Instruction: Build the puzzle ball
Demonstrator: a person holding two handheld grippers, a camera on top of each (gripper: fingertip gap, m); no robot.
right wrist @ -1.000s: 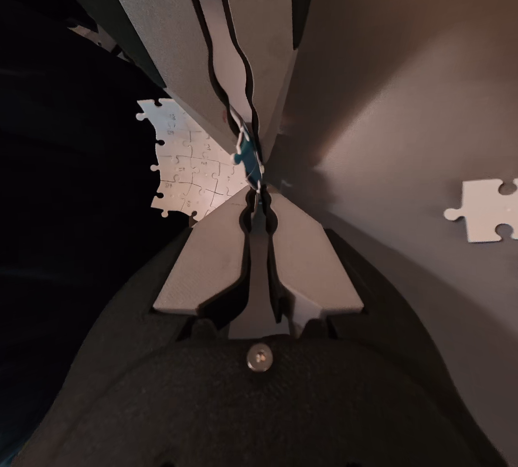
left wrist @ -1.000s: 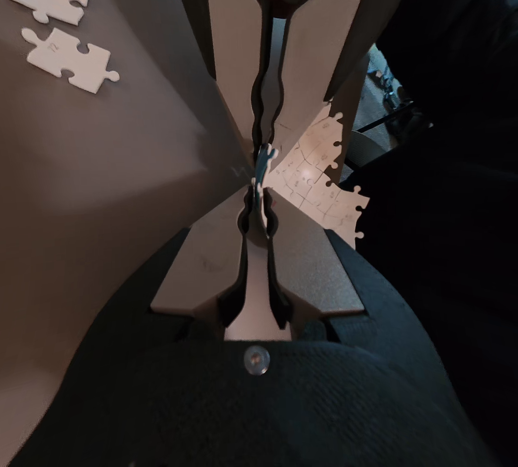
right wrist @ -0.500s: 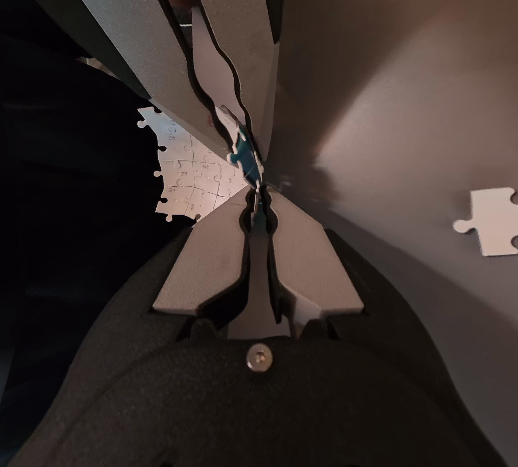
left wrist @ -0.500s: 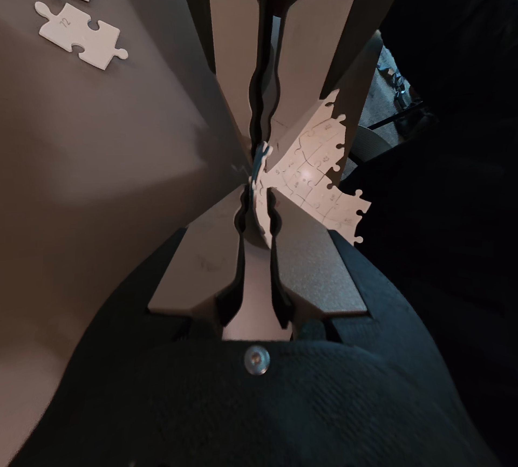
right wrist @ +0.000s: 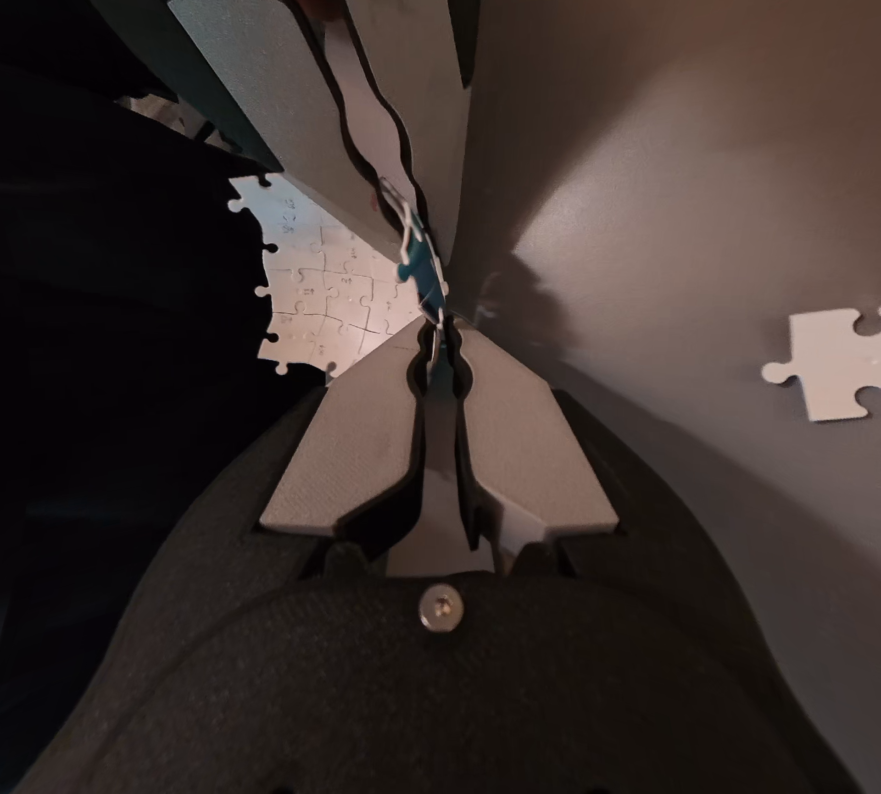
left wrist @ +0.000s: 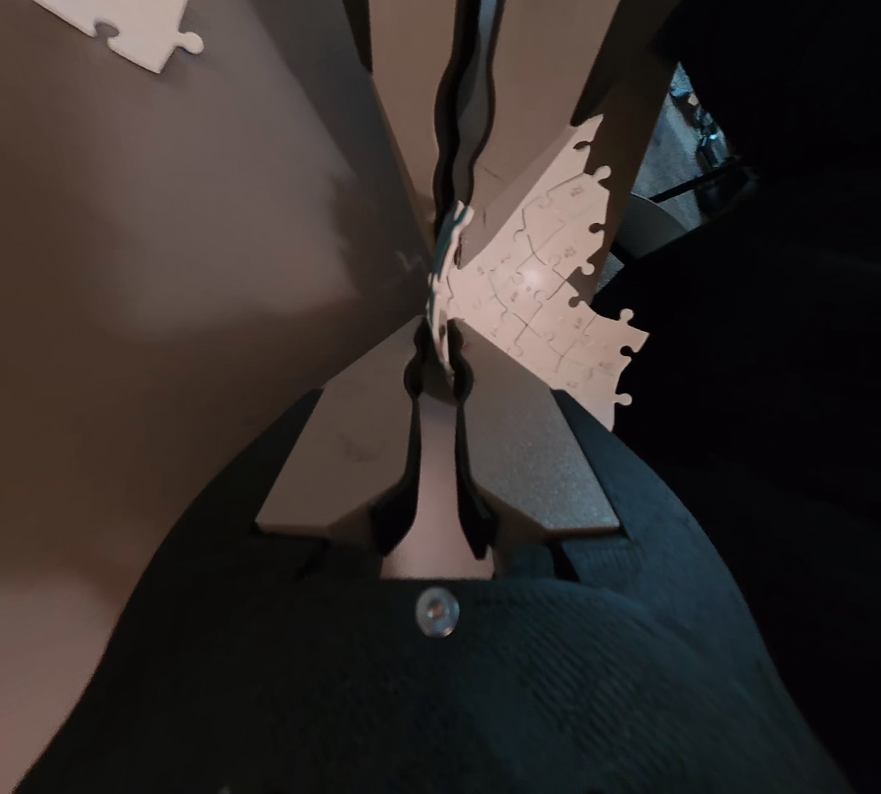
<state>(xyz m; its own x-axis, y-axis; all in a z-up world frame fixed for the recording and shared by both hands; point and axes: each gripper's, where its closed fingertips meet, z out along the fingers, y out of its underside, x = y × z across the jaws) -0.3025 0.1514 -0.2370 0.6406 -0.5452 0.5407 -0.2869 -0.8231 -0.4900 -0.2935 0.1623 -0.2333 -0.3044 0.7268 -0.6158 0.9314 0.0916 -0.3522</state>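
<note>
A curved section of joined puzzle pieces shows its white numbered back in the left wrist view point(left wrist: 548, 294) and the right wrist view point(right wrist: 324, 294). Its teal front edge point(right wrist: 422, 275) runs between the two grippers. My left gripper point(left wrist: 438, 342) is shut on the near edge of this section. My right gripper point(right wrist: 441, 335) is shut on the same edge from the opposite side. The two grippers meet almost tip to tip above the table. The right gripper comes in from the top of the left wrist view point(left wrist: 450, 223), and the left gripper from the top of the right wrist view point(right wrist: 410, 223).
Loose white puzzle pieces lie on the grey-brown table point(left wrist: 167, 247): one at the upper left in the left wrist view point(left wrist: 109, 4), one at the right edge in the right wrist view point(right wrist: 829, 366). A person's dark clothing point(left wrist: 763, 342) is close behind the puzzle section. My left and right fingertips are right by each other.
Both grippers stay shut on the puzzle section. The pair has shifted and tilted slightly: the loose pieces drift toward the top of the left view, and more of the section's white back shows.
</note>
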